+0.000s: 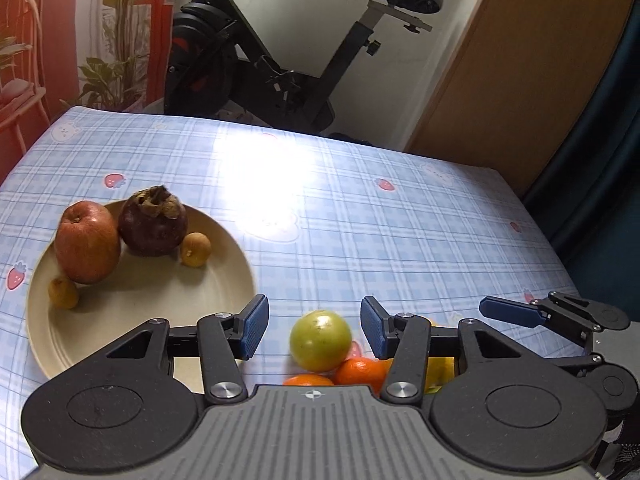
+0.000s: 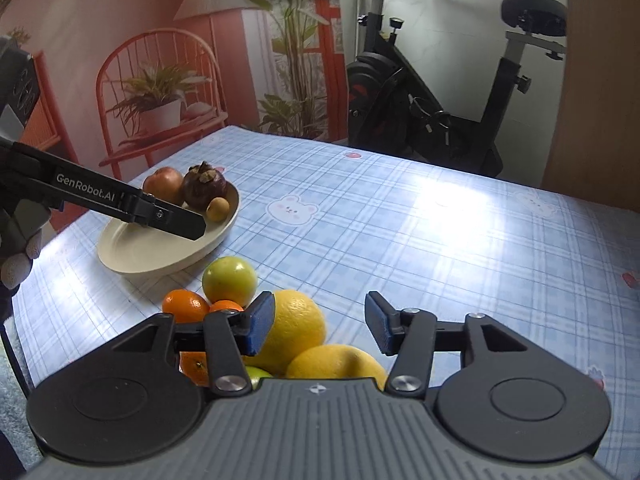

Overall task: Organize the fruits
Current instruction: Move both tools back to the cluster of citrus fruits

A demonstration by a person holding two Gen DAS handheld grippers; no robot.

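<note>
While both tongs, left (image 1: 314,330) and right (image 2: 320,322), hang spread and empty over the fruit heap beside the plate (image 1: 224,236), nudging the green fruit (image 1: 320,340) could roll it across the bench (image 1: 400,220).

Right hand-held gripper (image 2: 320,324), jaws apart, above two lemons (image 2: 298,330) on the checked tabletop (image 2: 440,240). Near left: a green fruit (image 2: 229,280) touching small oranges (image 2: 185,305). Far left: a cream plate (image 2: 160,256) bearing an apple (image 2: 164,184), a mangosteen (image 2: 205,190) and a small brown fruit (image 2: 218,209), partly crossed by the left hand-held gripper (image 2: 176,222).
</note>
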